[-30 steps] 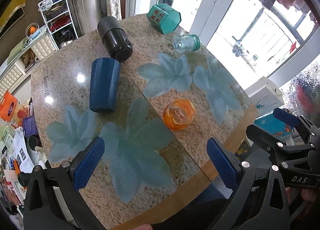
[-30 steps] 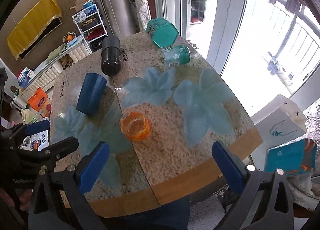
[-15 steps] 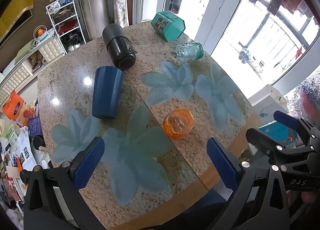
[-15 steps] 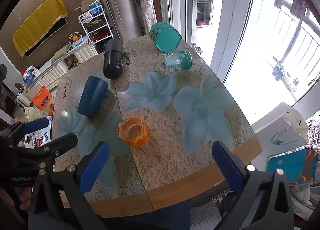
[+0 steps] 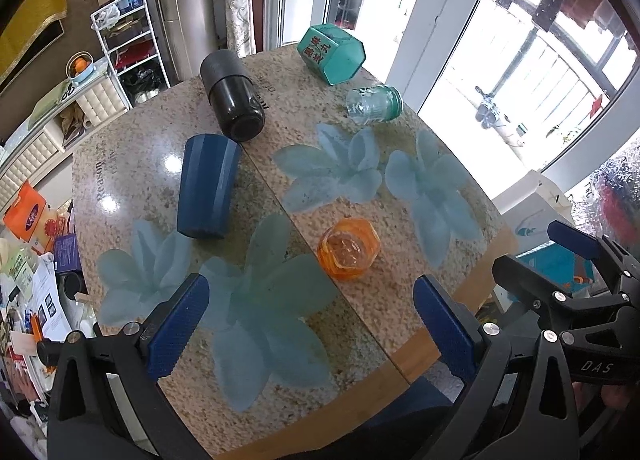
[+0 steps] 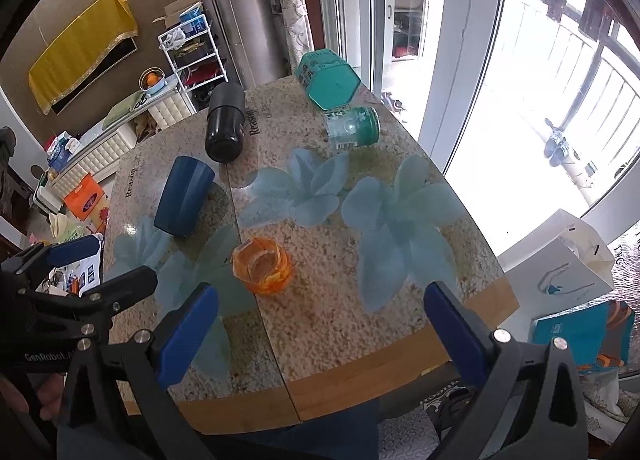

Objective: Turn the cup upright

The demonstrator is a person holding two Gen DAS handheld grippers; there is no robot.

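Bright daylight from tall windows falls on a round speckled tabletop (image 5: 132,164) printed with pale blue flowers and edged near the viewer by a wooden band. Five things lie or stand on it. An orange cup (image 5: 348,249) (image 6: 262,265), hexagonal and see-through, stands upright near the middle, just right of the seam that splits the surface, its mouth facing up. To its left a blue cup (image 5: 206,186) (image 6: 183,196) lies on its side, wider end toward the far edge. Beyond that a black flask (image 5: 232,96) (image 6: 225,122) lies on its side too, its near end almost touching the blue cup in the left view. At the far edge a green hexagonal tin (image 5: 332,54) (image 6: 328,78) lies tipped over, and just nearer a small jar (image 5: 374,105) (image 6: 352,127) with a green cap lies on its side. Both tongs hang above the near edge, well apart from every object. Left tongs (image 5: 310,326) (image 6: 76,268) are released, fingers spread wide and holding nothing; right tongs (image 6: 322,330) (image 5: 552,248) are likewise spread wide and hold nothing. A white wire shelf (image 6: 192,54) and a yellow cloth (image 6: 84,46) show against the brown wall behind.
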